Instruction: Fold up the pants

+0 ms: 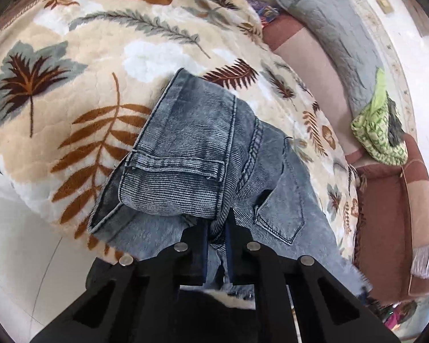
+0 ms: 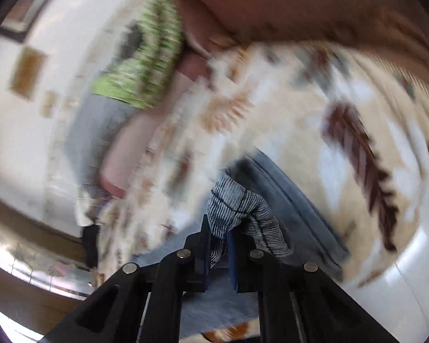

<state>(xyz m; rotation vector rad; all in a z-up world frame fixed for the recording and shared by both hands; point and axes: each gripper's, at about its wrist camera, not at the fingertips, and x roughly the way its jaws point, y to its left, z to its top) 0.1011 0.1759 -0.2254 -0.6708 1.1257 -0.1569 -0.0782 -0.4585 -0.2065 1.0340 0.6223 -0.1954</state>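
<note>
Close to the left camera, the black left gripper [image 1: 217, 228] has its two fingers pinching a bunch of the blue jeans [image 1: 191, 154] between them. The jeans lie on a fluffy leaf blanket [image 1: 80, 85] on the bed, and part of them is doubled over on top, with a hem and a back pocket showing. Past the blanket sits a pink and brown sofa [image 1: 386, 214] with a gray quilt [image 1: 329, 37] and a green patterned cloth [image 1: 380, 134] on it. The right camera's view is very blurry. Close to it, the right gripper [image 2: 218, 237] has its fingers pinching a bit of the jeans [image 2: 234, 208], which poke up between them. The leaf blanket [image 2: 286, 120] and the green patterned cloth [image 2: 146, 54] show there too.
</note>
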